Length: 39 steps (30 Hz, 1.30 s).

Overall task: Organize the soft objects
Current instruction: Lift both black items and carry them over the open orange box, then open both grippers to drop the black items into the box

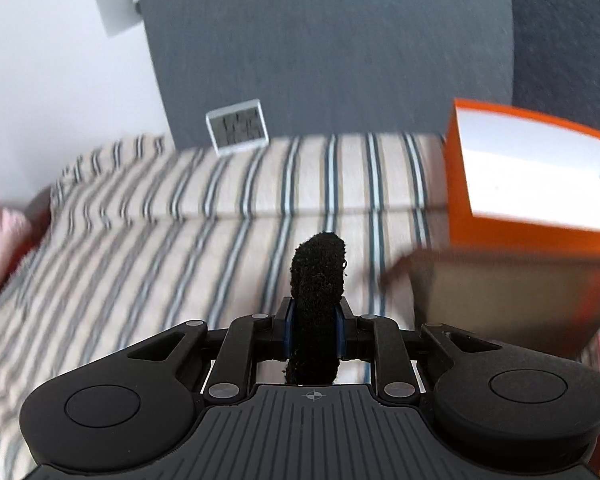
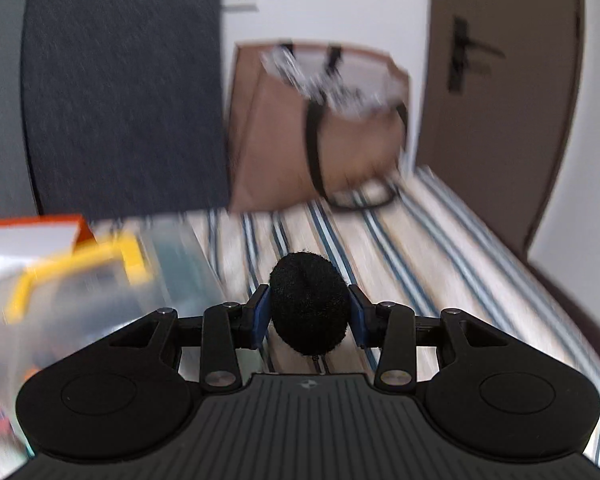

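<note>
Your left gripper [image 1: 315, 330] clamps a black fuzzy pad [image 1: 318, 280]; your right gripper [image 2: 309, 314] pinches what looks like a black foam ball [image 2: 308, 304], blurred.

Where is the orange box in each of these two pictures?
Left wrist view: the orange box stands at the right edge, open, white inside.
Right wrist view: only a corner of the orange box shows, at the left edge.
Shared landmark: the striped bed cover lies under both.

We see: sponge [image 1: 319, 304] between left fingers [image 1: 287, 330] | box [image 1: 532, 176] right of them, clock [image 1: 238, 127] beyond | bag [image 2: 320, 128] beyond right fingers [image 2: 261, 314], on bed [image 2: 440, 248]
</note>
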{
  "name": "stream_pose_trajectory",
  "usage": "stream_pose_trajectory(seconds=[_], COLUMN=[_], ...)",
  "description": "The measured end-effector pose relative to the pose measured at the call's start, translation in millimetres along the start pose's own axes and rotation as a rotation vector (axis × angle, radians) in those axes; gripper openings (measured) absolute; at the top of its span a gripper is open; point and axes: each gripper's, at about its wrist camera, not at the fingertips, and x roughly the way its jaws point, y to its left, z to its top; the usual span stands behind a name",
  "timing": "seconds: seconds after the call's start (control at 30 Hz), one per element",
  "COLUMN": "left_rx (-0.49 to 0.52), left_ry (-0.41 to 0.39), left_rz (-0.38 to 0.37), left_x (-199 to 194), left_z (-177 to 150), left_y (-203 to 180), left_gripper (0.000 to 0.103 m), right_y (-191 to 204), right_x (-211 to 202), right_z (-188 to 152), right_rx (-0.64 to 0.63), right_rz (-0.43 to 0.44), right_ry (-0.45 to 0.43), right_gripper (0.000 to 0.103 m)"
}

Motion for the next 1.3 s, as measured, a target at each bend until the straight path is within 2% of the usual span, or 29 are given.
stream_pose_trajectory(seconds=[0.1, 0.3, 0.43, 0.53, 0.6, 0.63, 0.67, 0.7, 0.73, 0.83, 0.97, 1.13, 1.3], left_rx=[0.015, 0.087, 0.138, 0.148, 0.140, 0.133, 0.124, 0.119, 0.119, 0.133, 0.140, 0.149, 0.181], left_ry=[-0.026, -0.089, -0.093, -0.055, -0.014, 0.006, 0.020, 0.019, 0.004, -0.022, -0.063, -0.110, -0.150], left_rz=[-0.010, -0.100, -0.192, -0.240, -0.269, -0.277, -0.281, -0.275, -0.275, -0.267, -0.243, -0.271, -0.318], left_x=[6.0, 10.7, 18.0, 32.0, 42.6, 46.7, 49.1, 47.8, 45.5, 33.8, 10.4, -38.9, -91.5], left_z=[31.0, 81.9, 102.4, 111.1, 116.6, 118.1, 118.7, 117.7, 117.1, 114.8, 109.3, 71.5, 7.5], left_y=[-6.8, -60.6, -108.6, -139.9, -154.0, -160.0, -164.8, -169.4, -171.9, -169.7, -159.4, -143.4, -132.9], left_gripper=[0.064, 0.065, 0.065, 0.066, 0.077, 0.100, 0.103, 0.103, 0.103, 0.103, 0.103, 0.103, 0.103], right_y=[24.9, 110.9, 182.2, 234.5, 259.0, 267.9, 275.9, 280.7, 284.7, 284.3, 270.9, 245.7, 213.0], right_x=[1.6, 5.9, 18.0, 31.5, 48.1, 56.5, 63.4, 66.8, 68.0, 65.0, 41.3, -10.0, -61.1], right_z=[29.8, 70.3, 74.7, 72.6, 68.6, 67.4, 65.5, 62.1, 60.4, 55.4, 53.7, 36.0, -0.2], right_rx=[-0.034, -0.110, -0.176, -0.246, -0.255, -0.250, -0.253, -0.255, -0.254, -0.239, -0.252, -0.278, -0.289], right_rz=[0.072, 0.332, 0.486, 0.526, 0.539, 0.539, 0.529, 0.509, 0.495, 0.496, 0.509, 0.583, 0.666], right_ry=[-0.039, -0.038, 0.014, 0.054, 0.116, 0.144, 0.161, 0.170, 0.176, 0.182, 0.127, 0.080, 0.086], right_gripper=[0.046, 0.046, 0.046, 0.046, 0.048, 0.053, 0.056, 0.066, 0.071, 0.072, 0.081, 0.086, 0.086])
